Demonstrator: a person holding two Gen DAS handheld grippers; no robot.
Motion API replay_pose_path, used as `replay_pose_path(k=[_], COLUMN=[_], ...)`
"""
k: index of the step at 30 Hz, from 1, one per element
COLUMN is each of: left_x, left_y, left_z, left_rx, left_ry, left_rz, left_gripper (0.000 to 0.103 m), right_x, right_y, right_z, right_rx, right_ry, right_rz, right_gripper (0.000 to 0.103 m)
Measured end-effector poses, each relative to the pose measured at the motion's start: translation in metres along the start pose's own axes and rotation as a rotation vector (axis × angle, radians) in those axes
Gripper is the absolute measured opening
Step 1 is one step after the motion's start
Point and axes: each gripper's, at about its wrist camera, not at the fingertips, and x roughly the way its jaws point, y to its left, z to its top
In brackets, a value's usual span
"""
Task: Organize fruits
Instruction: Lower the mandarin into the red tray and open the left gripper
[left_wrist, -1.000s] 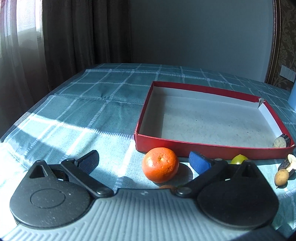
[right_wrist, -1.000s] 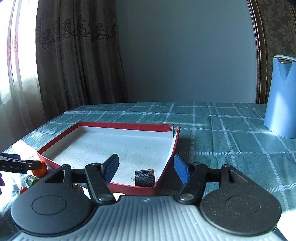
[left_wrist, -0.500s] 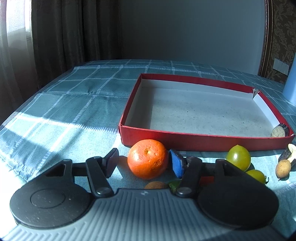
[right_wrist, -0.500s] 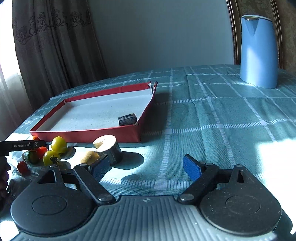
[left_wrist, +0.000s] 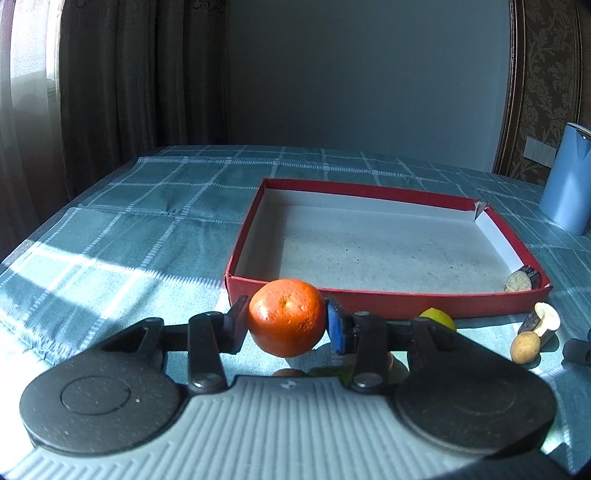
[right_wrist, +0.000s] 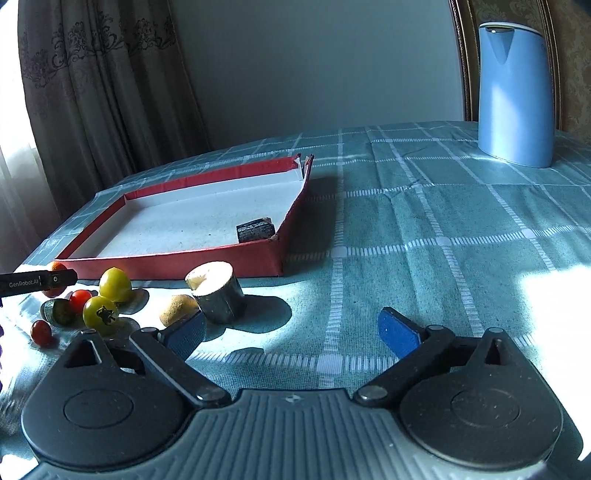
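Observation:
My left gripper (left_wrist: 286, 323) is shut on an orange mandarin (left_wrist: 287, 322) and holds it just in front of the near wall of the red box (left_wrist: 388, 297). The box holds one dark cut piece (left_wrist: 523, 278) in its near right corner, also in the right wrist view (right_wrist: 255, 230). My right gripper (right_wrist: 291, 332) is open and empty above the cloth, right of the loose fruit. Yellow tomatoes (right_wrist: 115, 284), red cherry tomatoes (right_wrist: 80, 300), a small brown fruit (right_wrist: 178, 309) and a cut chunk (right_wrist: 217, 291) lie in front of the red box (right_wrist: 177, 260).
A blue jug (right_wrist: 515, 92) stands at the back right of the table, also in the left wrist view (left_wrist: 569, 181). A teal checked cloth (right_wrist: 443, 229) covers the table. Curtains hang at the left.
My left gripper closed on the mandarin and lifted it. My right gripper pulled back from the box, to the right of the loose fruit, and stayed open.

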Motion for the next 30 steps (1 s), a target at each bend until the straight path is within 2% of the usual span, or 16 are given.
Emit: replay_pose_path(k=[5, 9, 15, 20, 22, 23, 24, 25, 27, 28, 30], left_x=[-0.004, 0.036, 0.081, 0.095, 0.091, 0.086, 0.078, 0.07, 0.051, 0.038, 0.014], left_y=[-0.01, -0.011, -0.009, -0.006, -0.008, -0.009, -0.009, -0.009, -0.011, -0.012, -0.011], left_z=[0.03, 0.05, 0.051, 0.042, 0.041, 0.041, 0.041, 0.042, 0.042, 0.041, 0.034], left_rx=[0.024, 0.01, 0.006, 0.013, 0.03, 0.031, 0.034, 0.035, 0.05, 0.06, 0.053], left_ry=[-0.049, 0.021, 0.09, 0.126, 0.117, 0.103, 0.078, 0.053, 0.002, -0.03, -0.073], left_rz=[0.005, 0.014, 0.07, 0.083, 0.087, 0.081, 0.078, 0.065, 0.08, 0.089, 0.065], left_gripper=[0.039, 0.039, 0.039, 0.042, 0.043, 0.049, 0.061, 0.063, 0.073, 0.074, 0.08], right_x=[0.0, 0.0, 0.0, 0.001, 0.001, 0.001, 0.001, 0.001, 0.001, 0.001, 0.001], right_y=[0.0, 0.001, -0.002, -0.003, -0.004, -0.004, -0.004, -0.004, -0.004, -0.004, -0.004], right_z=[0.0, -0.001, -0.001, -0.001, -0.001, -0.001, -0.001, -0.001, -0.001, -0.001, -0.001], right_rx=[-0.002, -0.003, 0.009, 0.016, 0.017, 0.019, 0.019, 0.019, 0.019, 0.018, 0.018], right_ry=[0.0, 0.001, -0.001, -0.003, -0.004, -0.005, -0.006, -0.006, -0.006, -0.006, -0.006], right_rz=[-0.001, -0.002, 0.009, 0.015, 0.016, 0.017, 0.018, 0.018, 0.017, 0.017, 0.02], right_gripper=[0.1, 0.1, 0.101, 0.101, 0.101, 0.101, 0.101, 0.101, 0.101, 0.101, 0.101])
